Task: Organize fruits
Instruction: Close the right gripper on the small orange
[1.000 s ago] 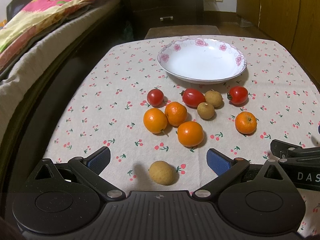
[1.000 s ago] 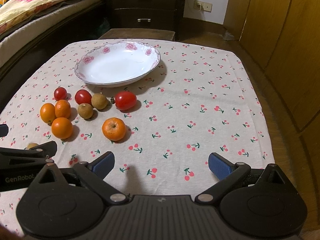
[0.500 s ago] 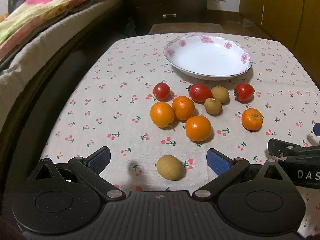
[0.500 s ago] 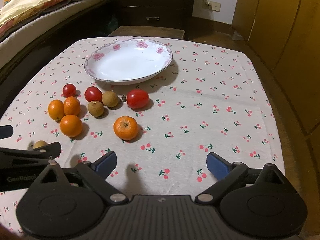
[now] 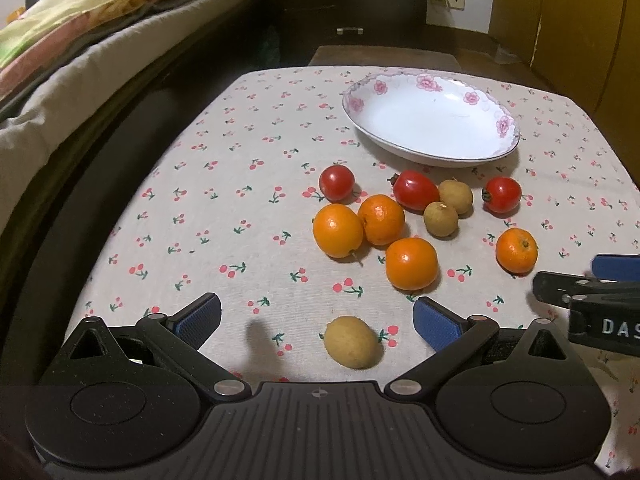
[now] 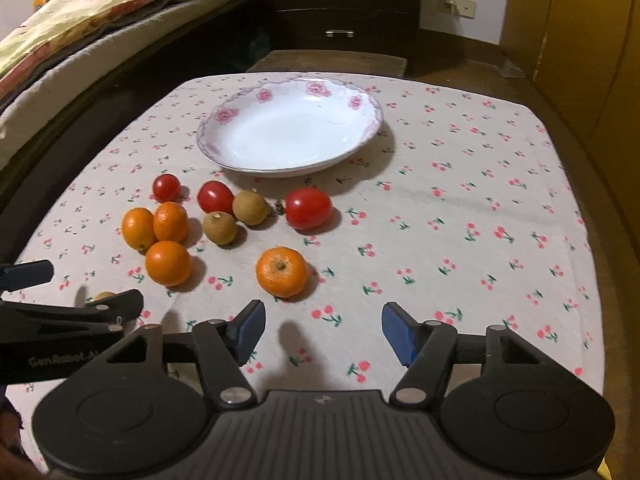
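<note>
Two hand-held grippers hover above a table covered by a cherry-print cloth (image 5: 240, 184), where fruit lies loose near an empty flowered plate (image 6: 360, 100). The plate sits toward the far edge of the table, nearer the far right corner in the left wrist view. Just in front of it, toward the middle of the table, are three small tomatoes (image 5: 336, 182), two brown longans (image 6: 250, 208) touching each other, and three oranges (image 5: 338, 231) clustered together, two of them touching. A fourth orange (image 6: 282, 272) lies apart, closer to the near edge, in front of the right gripper (image 6: 323, 330). That gripper's jaws have just been closing and now stand partly apart, with nothing but bare cloth between the blue pads. The left gripper (image 5: 317, 322) has its jaws spread wide; a lone yellowish-brown fruit (image 5: 351, 342) lies on the cloth between them near the table's near edge, touched by neither pad. A bed (image 5: 80, 40) with a bright quilt runs along the table's left side.
</note>
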Motion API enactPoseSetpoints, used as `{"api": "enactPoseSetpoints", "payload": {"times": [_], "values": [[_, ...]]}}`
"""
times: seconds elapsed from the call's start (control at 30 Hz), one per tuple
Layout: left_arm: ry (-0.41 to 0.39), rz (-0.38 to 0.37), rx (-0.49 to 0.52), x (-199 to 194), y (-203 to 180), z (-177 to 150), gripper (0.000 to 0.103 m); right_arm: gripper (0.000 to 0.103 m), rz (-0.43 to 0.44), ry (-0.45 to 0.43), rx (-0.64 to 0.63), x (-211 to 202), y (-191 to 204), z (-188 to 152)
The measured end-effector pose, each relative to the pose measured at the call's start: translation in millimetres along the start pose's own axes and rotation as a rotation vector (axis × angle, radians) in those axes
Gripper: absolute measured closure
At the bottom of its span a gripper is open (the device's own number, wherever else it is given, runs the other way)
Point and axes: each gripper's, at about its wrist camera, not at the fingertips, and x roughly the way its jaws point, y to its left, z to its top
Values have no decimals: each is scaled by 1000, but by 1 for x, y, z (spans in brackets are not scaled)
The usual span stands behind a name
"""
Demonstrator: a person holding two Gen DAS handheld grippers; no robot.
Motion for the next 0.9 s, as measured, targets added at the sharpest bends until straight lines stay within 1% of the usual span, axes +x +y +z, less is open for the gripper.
{"api": "enactPoseSetpoints", "payload": {"times": [0.23, 0.33, 0.4, 0.53, 0.63, 0.8, 0.83, 0.87, 0.9], "values": [[-1, -17, -16, 0, 6, 3, 0, 45, 59, -7, -45, 14, 11, 9], [6, -34, -42, 2, 9, 4, 0, 50, 74, 3, -61, 22, 14, 13], [11, -41, -55, 3, 12, 4, 0, 56, 83, 14, -52, 28, 13, 15], [17, -41, -68, 6, 15, 4, 2, 61, 97, 10, -46, 34, 11, 21], [26, -47, -74, 9, 16, 4, 2, 61, 96, 9, -50, 34, 12, 20], [23, -38, -53, 9, 13, 2, 6, 62, 85, 27, -58, 33, 14, 19], [22, -42, -53, 9, 13, 2, 8, 63, 82, 33, -60, 33, 13, 20], [23, -44, -53, 9, 13, 1, 9, 68, 74, 35, -60, 32, 13, 20], [25, -47, -55, 9, 13, 1, 10, 70, 64, 35, -63, 32, 13, 20]]}}
